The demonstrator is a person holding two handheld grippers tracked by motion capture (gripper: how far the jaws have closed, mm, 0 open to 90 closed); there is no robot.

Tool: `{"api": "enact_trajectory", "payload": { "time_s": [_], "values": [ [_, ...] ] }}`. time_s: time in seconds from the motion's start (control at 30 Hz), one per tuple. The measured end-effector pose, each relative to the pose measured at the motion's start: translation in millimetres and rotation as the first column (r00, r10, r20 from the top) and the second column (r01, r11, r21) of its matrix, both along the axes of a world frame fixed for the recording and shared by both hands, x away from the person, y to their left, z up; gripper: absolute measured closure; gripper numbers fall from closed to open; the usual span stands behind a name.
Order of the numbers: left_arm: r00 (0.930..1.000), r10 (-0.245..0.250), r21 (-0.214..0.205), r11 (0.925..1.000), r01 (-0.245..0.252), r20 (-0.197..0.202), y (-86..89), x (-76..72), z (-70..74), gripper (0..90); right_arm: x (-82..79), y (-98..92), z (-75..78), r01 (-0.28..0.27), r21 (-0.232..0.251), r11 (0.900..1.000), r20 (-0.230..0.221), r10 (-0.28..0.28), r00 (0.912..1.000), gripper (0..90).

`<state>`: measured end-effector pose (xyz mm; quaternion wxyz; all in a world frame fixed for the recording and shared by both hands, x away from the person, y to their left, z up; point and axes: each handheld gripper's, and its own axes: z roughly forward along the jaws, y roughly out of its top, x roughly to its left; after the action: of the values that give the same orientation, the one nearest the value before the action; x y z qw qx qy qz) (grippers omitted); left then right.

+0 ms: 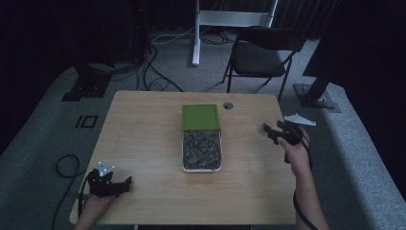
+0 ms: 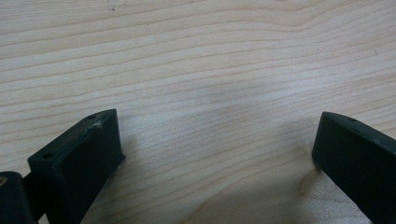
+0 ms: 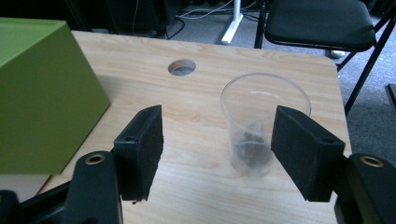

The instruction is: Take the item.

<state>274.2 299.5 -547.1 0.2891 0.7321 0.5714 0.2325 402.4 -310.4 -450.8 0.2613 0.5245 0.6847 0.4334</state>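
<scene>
A clear plastic cup [image 3: 261,126] stands upright on the wooden table [image 3: 201,196] with a few dark pieces at its bottom. My right gripper [image 3: 219,126] is open just in front of it; the cup sits ahead of the gap, close to the right jaw, and neither pad presses on it. In the high view this gripper [image 1: 269,132] hangs near the table's right edge and points left. My left gripper [image 1: 125,183] rests open at the front left corner. Its own view has the left gripper [image 2: 217,128] over bare wood, with nothing between the jaws.
A green box [image 1: 201,117] stands mid-table, with a white tray [image 1: 184,163] of several dark pieces directly in front of it. The box [image 3: 42,93] is left of my right gripper. A cable hole [image 1: 228,105] lies behind it. A black folding chair [image 1: 263,50] stands beyond the table.
</scene>
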Motion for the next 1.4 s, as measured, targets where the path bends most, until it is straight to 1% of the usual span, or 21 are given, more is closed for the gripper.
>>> {"api": "enact_trajectory", "payload": {
  "time_s": [0.03, 0.07, 0.13, 0.2, 0.27, 0.4, 0.43, 0.53, 0.57, 0.73, 0.9, 1.1, 1.33, 1.4],
  "values": [
    [1.0, 0.0, 0.0, 1.0, 0.0, 0.0, 0.0, 0.0, 0.0, 2.1, -1.5, 0.4, -0.7, -0.006, 0.02, 0.9998, 0.0, 0.006, 1.0, 29.7],
    [1.0, 0.0, 0.0, 1.0, 0.0, 0.0, 0.0, 0.0, 0.0, 2.1, -3.1, 0.9, -1.4, -0.017, 0.027, 0.9995, -0.002, 0.017, 0.9999, 29.6],
    [1.0, 0.0, 0.0, 1.0, 0.0, 0.0, 0.0, 0.0, 0.0, 2.1, -6.6, 2.0, -3.0, -0.019, 0.02, 0.9996, 0.0, 0.019, 0.9998, 29.0],
    [1.0, 0.0, 0.0, 1.0, 0.0, 0.0, 0.0, 0.0, 0.0, 2.1, -10.0, 2.7, -5.2, -0.024, 0.022, 0.9995, -0.008, 0.024, 0.9997, 28.5],
    [1.0, 0.0, 0.0, 1.0, 0.0, 0.0, 0.0, 0.0, 0.0, 2.1, -12.9, 3.4, -8.1, -0.028, 0.009, 0.9996, -0.01, 0.028, 0.9996, 27.2],
    [1.0, 0.0, 0.0, 1.0, 0.0, 0.0, 0.0, 0.0, 0.0, 2.1, -17.3, 3.7, -12.1, -0.03, 0.009, 0.9995, -0.01, 0.03, 0.9995, 26.8],
    [1.0, 0.0, 0.0, 1.0, 0.0, 0.0, 0.0, 0.0, 0.0, 2.1, -21.1, 3.9, -16.0, -0.034, 0.013, 0.9993, -0.012, 0.034, 0.9993, 26.1],
    [1.0, 0.0, 0.0, 1.0, 0.0, 0.0, 0.0, 0.0, 0.0, 2.1, -26.3, 4.7, -21.2, -0.039, 0.011, 0.9992, -0.011, 0.039, 0.9992, 25.2],
    [1.0, 0.0, 0.0, 1.0, 0.0, 0.0, 0.0, 0.0, 0.0, 2.1, -27.9, 4.8, -23.0, -0.04, 0.017, 0.9991, -0.011, 0.04, 0.9991, 25.1],
    [1.0, 0.0, 0.0, 1.0, 0.0, 0.0, 0.0, 0.0, 0.0, 2.1, -35.4, 4.3, -32.3, -0.035, 0.02, 0.9992, -0.018, 0.036, 0.9992, 25.1],
    [1.0, 0.0, 0.0, 1.0, 0.0, 0.0, 0.0, 0.0, 0.0, 2.1, -41.9, 1.5, -42.2, -0.023, -0.002, 0.9997, -0.032, 0.023, 0.9992, 24.3],
    [1.0, 0.0, 0.0, 1.0, 0.0, 0.0, 0.0, 0.0, 0.0, 2.1, -50.0, -0.8, -55.3, -0.02, -0.013, 0.9997, -0.049, 0.02, 0.9986, 22.1],
    [1.0, 0.0, -0.001, 1.0, 0.0, 0.001, 0.0, 0.0, -0.1, 2.1, -59.9, -0.4, -69.4, -0.022, -0.003, 0.9998, -0.068, 0.021, 0.9975, 21.2],
    [1.0, 0.0, 0.0, 1.0, 0.0, 0.001, 0.0, 0.0, -0.1, 2.1, -63.6, -0.3, -72.5, -0.021, -0.008, 0.9997, -0.071, 0.02, 0.9973, 21.1]
  ]
}}
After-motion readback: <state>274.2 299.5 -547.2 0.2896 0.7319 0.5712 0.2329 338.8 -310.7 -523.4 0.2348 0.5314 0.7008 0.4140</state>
